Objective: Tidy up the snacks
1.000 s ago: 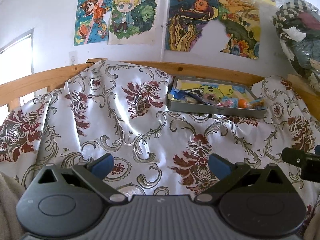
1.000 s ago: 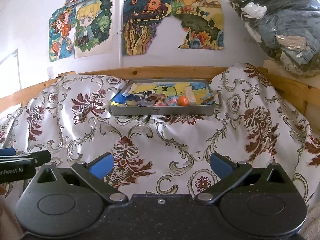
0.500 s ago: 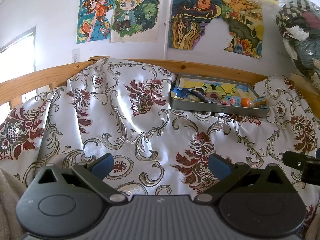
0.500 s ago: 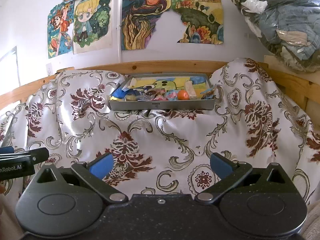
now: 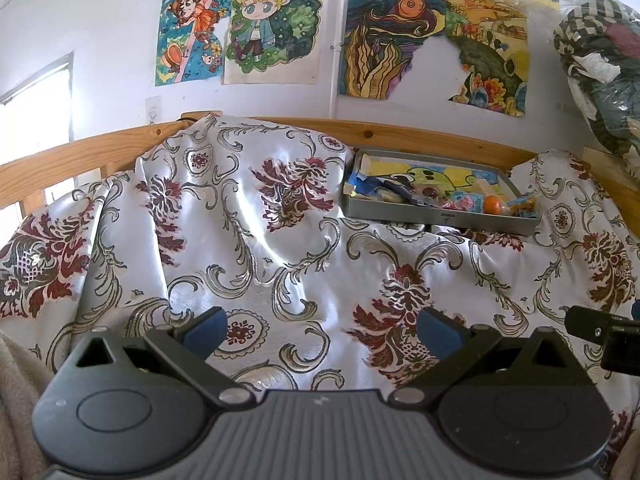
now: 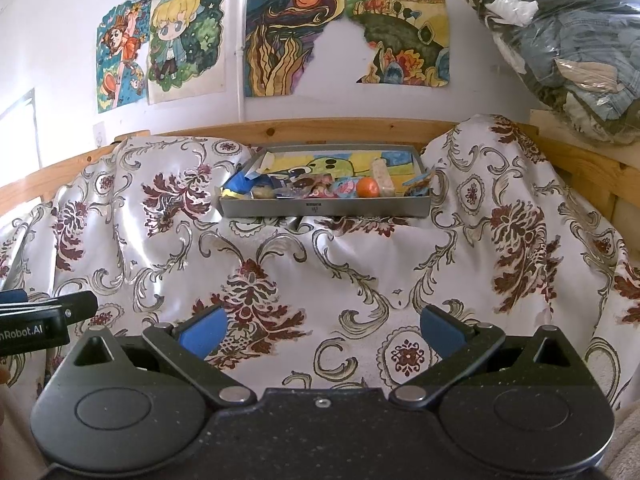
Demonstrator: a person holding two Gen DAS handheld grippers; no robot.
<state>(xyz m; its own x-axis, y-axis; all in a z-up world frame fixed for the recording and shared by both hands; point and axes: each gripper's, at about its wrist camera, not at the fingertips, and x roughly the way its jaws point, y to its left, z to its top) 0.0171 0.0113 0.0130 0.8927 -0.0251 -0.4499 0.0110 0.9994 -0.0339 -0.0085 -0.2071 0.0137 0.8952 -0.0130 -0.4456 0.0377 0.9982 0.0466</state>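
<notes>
Far back on the draped surface, against the wooden rail, sits the shallow grey metal tray (image 6: 325, 207) with a colourful cartoon-printed floor. Snacks lie piled along its near wall: a small round orange fruit (image 6: 367, 187) right of centre, a pale wrapped bar (image 6: 382, 176) just beside it and leaning back, a blue-and-yellow crinkled wrapper (image 6: 240, 184) at the left end, and pink and blue small packets between them, too jumbled to tell apart. Left wrist view has the same tray (image 5: 436, 216) up and to the right, fruit (image 5: 491, 204) near its right end.

Tray rests on a shiny white satin cloth with dark red flowers and grey scrolls (image 6: 320, 280), rumpled, bunched higher on both sides of the tray. Light pine wooden rail (image 6: 320, 126) runs behind it.

Right gripper (image 6: 322, 330) low and near, well apart from the tray, blue-padded fingers spread wide, nothing between them. Left gripper (image 5: 322, 330) likewise spread and empty, over bare cloth left of the tray.

Coloured drawings on paper (image 6: 294, 36) are taped to the white wall. Clear plastic bag of folded clothes (image 6: 560, 40) upper right.
</notes>
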